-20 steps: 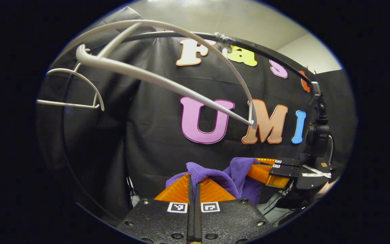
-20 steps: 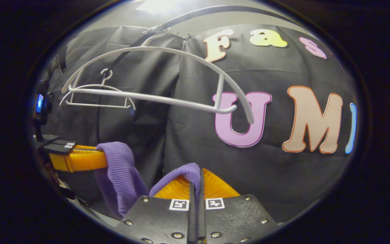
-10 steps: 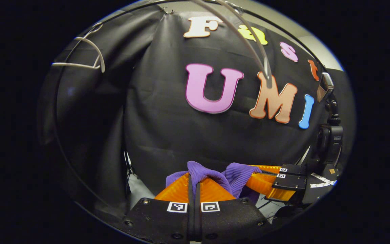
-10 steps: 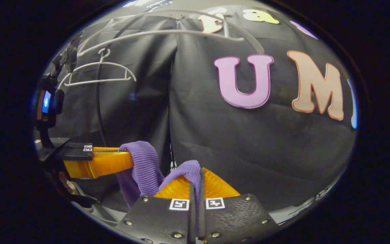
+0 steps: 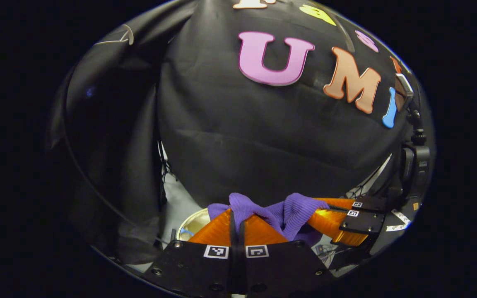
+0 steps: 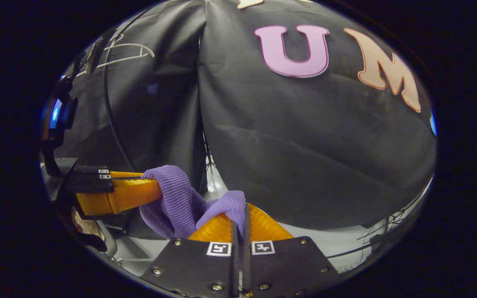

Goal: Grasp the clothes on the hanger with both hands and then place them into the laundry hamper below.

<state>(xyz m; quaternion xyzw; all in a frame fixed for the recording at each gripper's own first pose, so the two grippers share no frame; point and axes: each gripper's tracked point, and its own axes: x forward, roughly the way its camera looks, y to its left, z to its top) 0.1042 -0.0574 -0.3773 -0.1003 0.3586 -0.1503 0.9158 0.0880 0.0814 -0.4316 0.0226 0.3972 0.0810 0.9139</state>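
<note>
— What changed since a second ago?
— Both grippers have dropped: the white hanger [image 6: 122, 51] that hung close overhead now sits far up near the top edge.
— And the grips?
— In the left gripper view, the left gripper [image 5: 238, 217] is pressed together on a fold of the purple garment [image 5: 280, 211]. In the right gripper view, the right gripper [image 6: 240, 217] pinches another fold of it.
— Where is the cloth?
— Bunched between the two grippers, sagging under them, in front of the black curtain [image 5: 263, 136].
— Below that?
— A pale round rim [image 5: 191, 223] just left of the left gripper; I cannot tell what it is.
</note>
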